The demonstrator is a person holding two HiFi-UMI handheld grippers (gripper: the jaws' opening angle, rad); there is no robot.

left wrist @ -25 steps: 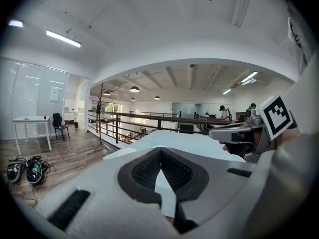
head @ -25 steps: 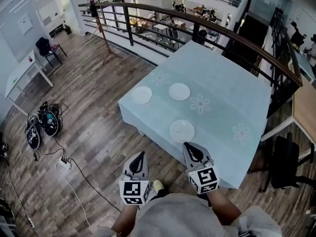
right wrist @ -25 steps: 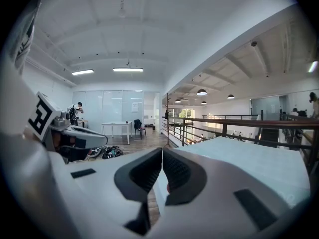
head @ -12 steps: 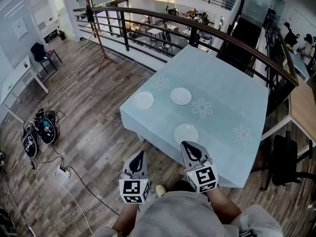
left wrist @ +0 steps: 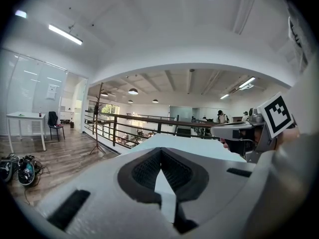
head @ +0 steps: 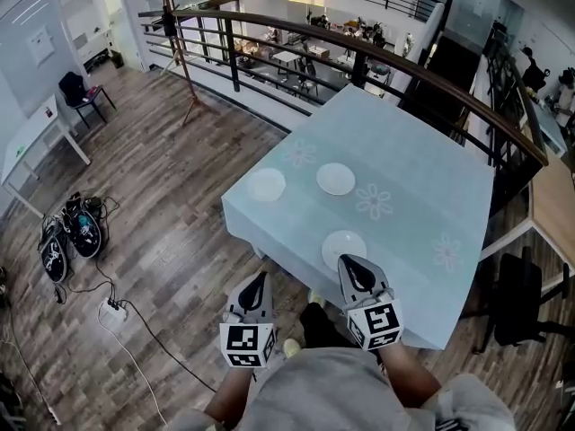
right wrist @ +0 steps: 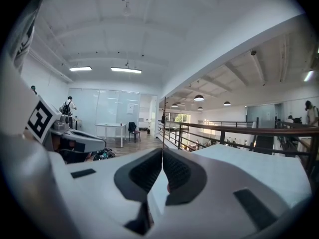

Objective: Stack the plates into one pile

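Three white plates lie apart on the pale blue tablecloth [head: 422, 205]: a near plate [head: 344, 247] by the front edge, a middle plate [head: 335, 179] and a left plate [head: 267, 184] near the left corner. My right gripper [head: 348, 262] is shut and empty, its tip just short of the near plate at the table's front edge. My left gripper [head: 259, 279] is shut and empty, over the floor to the left of the table's front corner. In both gripper views the jaws meet with nothing between them, and the table [left wrist: 199, 146] stretches ahead.
A dark railing [head: 377, 48] curves behind the table. A black office chair [head: 521, 299] stands at the right. Bags [head: 70, 236] and a power strip with cable [head: 112, 312] lie on the wooden floor [head: 162, 205] at the left. A white desk [head: 36, 142] and chair [head: 81, 88] stand far left.
The table and plates have drawn slightly closer and shifted right in the head view. Both grippers stay shut and side by side, the right one now nearer the near plate.
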